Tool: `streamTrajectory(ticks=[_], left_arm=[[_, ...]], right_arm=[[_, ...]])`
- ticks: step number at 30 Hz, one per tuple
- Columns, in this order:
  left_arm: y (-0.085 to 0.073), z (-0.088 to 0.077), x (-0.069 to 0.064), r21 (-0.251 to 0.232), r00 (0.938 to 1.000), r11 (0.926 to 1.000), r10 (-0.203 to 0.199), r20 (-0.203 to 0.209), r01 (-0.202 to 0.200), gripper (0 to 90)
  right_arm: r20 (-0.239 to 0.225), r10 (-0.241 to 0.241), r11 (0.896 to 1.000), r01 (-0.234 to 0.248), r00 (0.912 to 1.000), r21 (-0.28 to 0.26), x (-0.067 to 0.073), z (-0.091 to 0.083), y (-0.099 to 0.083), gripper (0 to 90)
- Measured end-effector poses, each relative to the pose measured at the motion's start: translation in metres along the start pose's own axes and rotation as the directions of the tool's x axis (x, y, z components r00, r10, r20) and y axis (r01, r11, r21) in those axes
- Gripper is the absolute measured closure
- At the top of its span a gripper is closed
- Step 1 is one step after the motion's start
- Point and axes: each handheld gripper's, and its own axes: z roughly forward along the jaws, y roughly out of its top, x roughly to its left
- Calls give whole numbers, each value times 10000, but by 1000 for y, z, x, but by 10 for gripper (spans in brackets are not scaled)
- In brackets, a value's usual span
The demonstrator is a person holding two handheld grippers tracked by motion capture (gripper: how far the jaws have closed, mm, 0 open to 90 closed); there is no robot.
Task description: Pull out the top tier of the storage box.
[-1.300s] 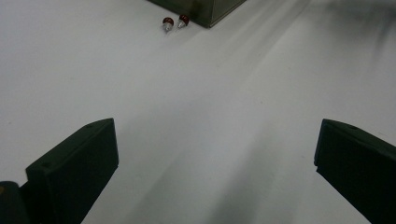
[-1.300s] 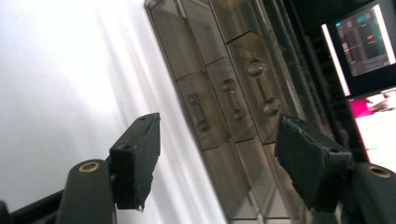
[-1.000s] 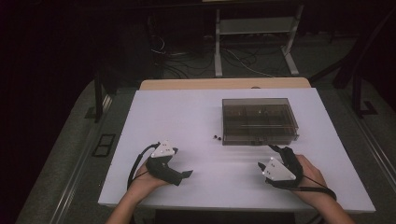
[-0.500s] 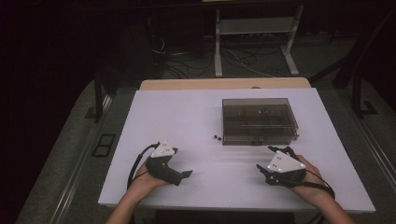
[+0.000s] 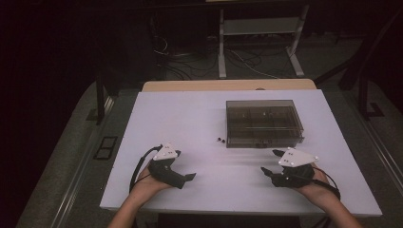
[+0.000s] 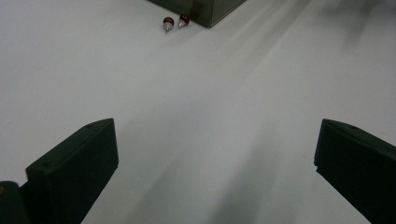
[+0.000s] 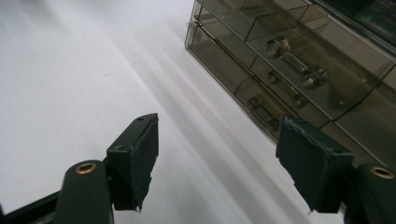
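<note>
Two hands rest at the near edge of the white bench [image 5: 199, 123], each holding a set of tongs. The left tongs [image 5: 190, 177] lie low on the bench at the person's left, pointing inward toward the middle, and their jaws stand wide apart with bare white surface between them, as the left gripper view shows. The right tongs [image 5: 265, 171] sit at the person's right, also pointing inward; their jaws are apart too, with nothing between them (the right gripper view shows only bench and the box front in the gap).

A smoky, see-through box [image 5: 263, 122] with inner compartments stands on the far right part of the bench, well apart from the left tongs and near the right tongs. In the right gripper view its front wall [image 7: 261, 98] shows small metal fittings inside.

Two small beads [image 5: 221, 140], dark red with a clear tip, lie side by side on the bench just beside the box's near left corner. In the left gripper view they [image 6: 175, 21] lie straight ahead of the open jaws, close to the box corner [image 6: 210, 9].
</note>
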Motion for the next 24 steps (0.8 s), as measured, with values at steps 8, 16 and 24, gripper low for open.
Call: streamTrajectory(ticks=[8, 16, 24], left_arm=[[0, -1, 0, -44, 10000, 10000, -30, -54, 30, 0], [0, 0, 0, 1, 10000, 10000, 5, -46, -5, 0], [0, -1, 0, -2, 10000, 10000, 8, -42, -8, 0]], right_arm=[[-514, 756, 9971, -758, 9958, -27, -6, -1, -1, 292], [-845, 1657, 9861, -1663, 9825, 0, -14, -4, -2, 409], [-1084, 1915, 9815, -1913, 9755, 124, -19, -8, 1, 594]])
